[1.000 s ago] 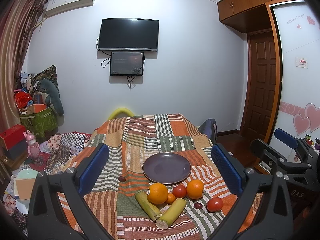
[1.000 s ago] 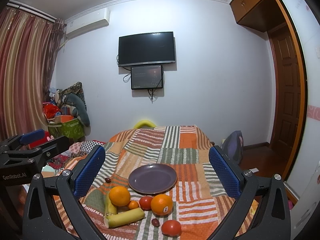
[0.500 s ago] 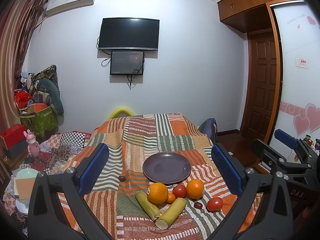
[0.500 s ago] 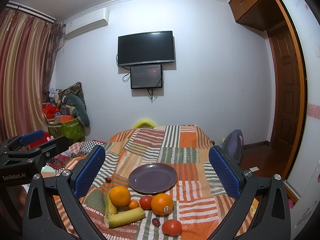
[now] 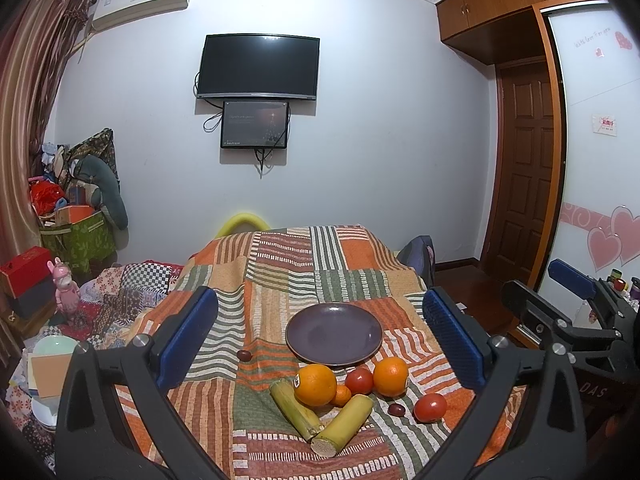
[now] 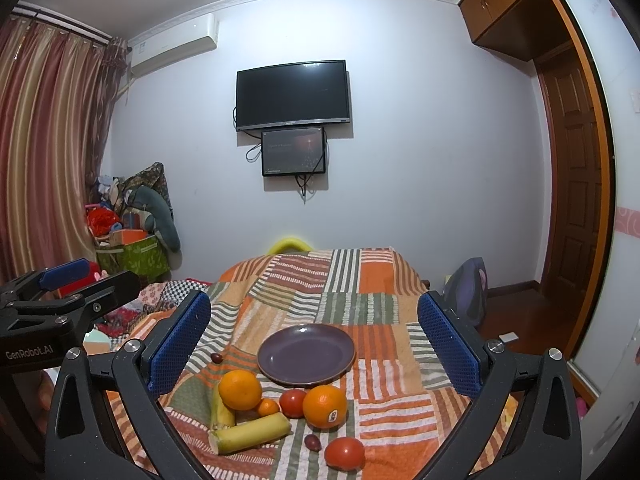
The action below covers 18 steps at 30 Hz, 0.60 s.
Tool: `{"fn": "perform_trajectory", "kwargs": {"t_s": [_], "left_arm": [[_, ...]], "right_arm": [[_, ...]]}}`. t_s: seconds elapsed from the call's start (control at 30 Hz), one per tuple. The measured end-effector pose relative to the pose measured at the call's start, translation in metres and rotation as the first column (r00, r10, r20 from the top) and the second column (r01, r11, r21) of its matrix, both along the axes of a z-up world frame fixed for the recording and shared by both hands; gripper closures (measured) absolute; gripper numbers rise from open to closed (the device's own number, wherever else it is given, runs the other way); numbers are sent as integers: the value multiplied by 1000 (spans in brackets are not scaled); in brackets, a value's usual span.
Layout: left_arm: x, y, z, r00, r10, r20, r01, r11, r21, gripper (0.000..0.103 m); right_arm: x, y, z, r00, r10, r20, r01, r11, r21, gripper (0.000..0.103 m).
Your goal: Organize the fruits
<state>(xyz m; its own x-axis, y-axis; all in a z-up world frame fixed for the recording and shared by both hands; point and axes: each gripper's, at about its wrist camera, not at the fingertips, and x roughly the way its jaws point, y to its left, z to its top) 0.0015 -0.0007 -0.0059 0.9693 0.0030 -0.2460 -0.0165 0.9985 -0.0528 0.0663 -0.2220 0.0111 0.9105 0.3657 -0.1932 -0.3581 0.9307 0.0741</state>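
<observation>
The left gripper (image 5: pixel 320 336) is held above the near end of a patchwork cloth (image 5: pixel 280 280), its blue fingers (image 5: pixel 188 336) spread wide apart with nothing between them. The right gripper (image 6: pixel 316 340) is held likewise, its fingers (image 6: pixel 448 348) also wide apart and empty.

A purple plate (image 5: pixel 334 334) lies bare on the cloth. Just near of it the fruit is gathered: two oranges (image 5: pixel 315 384), a tomato (image 5: pixel 359 381) between them, and a small orange (image 5: pixel 342 395) tucked against the left orange. Two cane pieces (image 5: pixel 342 424) are laid in a V, nearest of all. A second tomato (image 5: pixel 430 407) sits to the right, with a dark date (image 5: pixel 397 409) just left of it. Another date (image 5: pixel 244 355) lies apart, left of the plate.
</observation>
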Motion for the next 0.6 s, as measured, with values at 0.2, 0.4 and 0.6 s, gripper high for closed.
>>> {"fn": "perform_trajectory", "kwargs": {"t_s": [0.2,0.4,0.6], "left_arm": [[-1,2,-3,1000,0,-2,0,1000,-4,0],[-1,3,-5,1000,-1,-5,1,1000,-6,0],[0,4,-14,1000,-3,-24,3,1000,-3,0]], "right_arm": [[0,1,-4,1000,4,-2,-4,1000,0,0],[0,3,-6,1000,6,-4,-6,1000,-4,0],[2,4,-9,1000,-4,-3,4,1000,-15,0]]}}
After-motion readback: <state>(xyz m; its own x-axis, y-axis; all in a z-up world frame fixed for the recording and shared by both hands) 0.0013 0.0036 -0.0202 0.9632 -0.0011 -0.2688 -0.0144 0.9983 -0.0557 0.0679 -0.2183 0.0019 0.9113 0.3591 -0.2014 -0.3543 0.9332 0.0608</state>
